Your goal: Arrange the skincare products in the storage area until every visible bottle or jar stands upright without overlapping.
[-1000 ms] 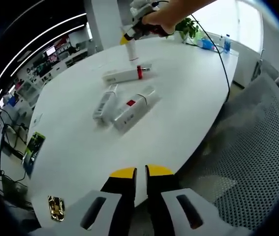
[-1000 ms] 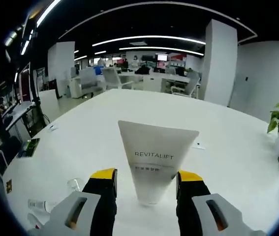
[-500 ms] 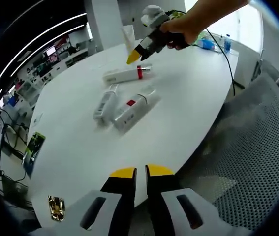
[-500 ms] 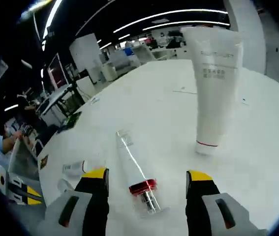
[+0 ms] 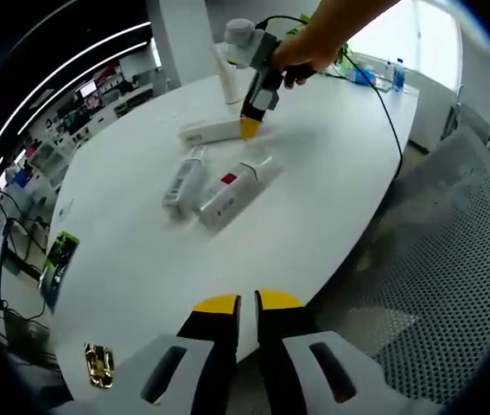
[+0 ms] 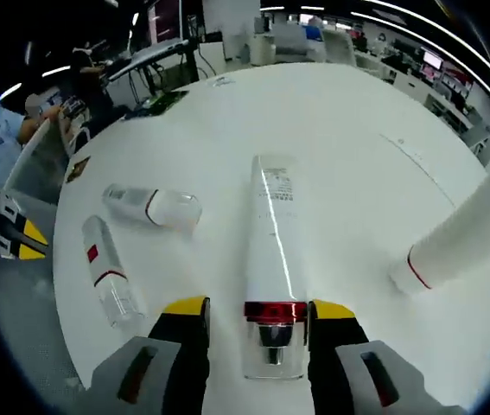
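A white tube (image 5: 225, 82) stands upright on its cap at the far side of the white table (image 5: 331, 173); it also shows as the tube (image 6: 461, 238) at right. A white tube with a red band (image 6: 270, 251) lies flat, and my right gripper (image 6: 257, 316) is open with a jaw on each side of its capped end. Seen from the left gripper view, a hand holds that right gripper (image 5: 253, 121) down over the lying tube (image 5: 213, 131). Two more bottles (image 5: 184, 180) (image 5: 232, 192) lie on their sides nearer me. My left gripper (image 5: 238, 311) hangs shut and empty beyond the table's near edge.
A grey mesh chair (image 5: 452, 285) stands right of the table. A green box (image 5: 59, 255) and a gold item (image 5: 98, 363) lie at the left edge. Water bottles (image 5: 396, 76) and a plant sit at the far end. A black cable (image 5: 391, 112) trails from the right gripper.
The right gripper left the upright tube standing, swung away, and came down over the lying red-banded tube. The left gripper has stayed still.
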`<state>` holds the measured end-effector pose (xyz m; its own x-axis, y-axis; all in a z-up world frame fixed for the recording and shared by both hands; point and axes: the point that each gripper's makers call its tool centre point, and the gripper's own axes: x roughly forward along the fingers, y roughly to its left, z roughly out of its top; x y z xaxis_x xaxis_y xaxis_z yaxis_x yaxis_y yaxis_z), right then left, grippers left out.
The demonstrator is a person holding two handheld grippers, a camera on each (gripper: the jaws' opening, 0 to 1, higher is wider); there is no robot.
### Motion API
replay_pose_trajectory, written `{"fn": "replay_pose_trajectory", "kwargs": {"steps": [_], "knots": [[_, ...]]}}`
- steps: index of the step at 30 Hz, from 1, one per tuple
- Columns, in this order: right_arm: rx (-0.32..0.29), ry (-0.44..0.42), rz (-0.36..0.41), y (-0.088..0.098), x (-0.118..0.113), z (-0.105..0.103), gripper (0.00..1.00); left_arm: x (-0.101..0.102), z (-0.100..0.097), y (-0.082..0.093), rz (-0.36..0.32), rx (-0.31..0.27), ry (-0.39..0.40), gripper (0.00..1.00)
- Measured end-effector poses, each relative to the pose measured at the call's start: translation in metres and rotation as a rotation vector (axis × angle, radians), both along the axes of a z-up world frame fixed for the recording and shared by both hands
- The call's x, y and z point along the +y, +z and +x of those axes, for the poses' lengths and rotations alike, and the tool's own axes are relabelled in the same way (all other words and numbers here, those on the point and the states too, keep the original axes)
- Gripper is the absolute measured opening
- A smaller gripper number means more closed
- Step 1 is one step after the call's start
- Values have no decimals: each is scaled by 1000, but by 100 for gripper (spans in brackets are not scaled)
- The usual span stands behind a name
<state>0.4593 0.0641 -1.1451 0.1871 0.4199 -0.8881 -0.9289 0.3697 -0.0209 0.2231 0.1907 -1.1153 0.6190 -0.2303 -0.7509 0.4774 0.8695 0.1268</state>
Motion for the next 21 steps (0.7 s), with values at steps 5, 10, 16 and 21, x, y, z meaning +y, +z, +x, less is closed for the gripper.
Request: {"fn": "replay_pose_trajectory", "kwargs": {"steps": [5,10,16,21], "knots": [[6,-24,0,0,-2,-2,27,0,-1,-1,0,6,-2,2],[33,-108,-7,-1,-5,7,23,-1,-1,-1,0,7,-3,2],[169,-369,126,4,1,6,21,-1,0,-1,0,3,-5,2],[292,-512,238,10,7,4,20,-1,-1,-1,1,8,-4,2]]}}
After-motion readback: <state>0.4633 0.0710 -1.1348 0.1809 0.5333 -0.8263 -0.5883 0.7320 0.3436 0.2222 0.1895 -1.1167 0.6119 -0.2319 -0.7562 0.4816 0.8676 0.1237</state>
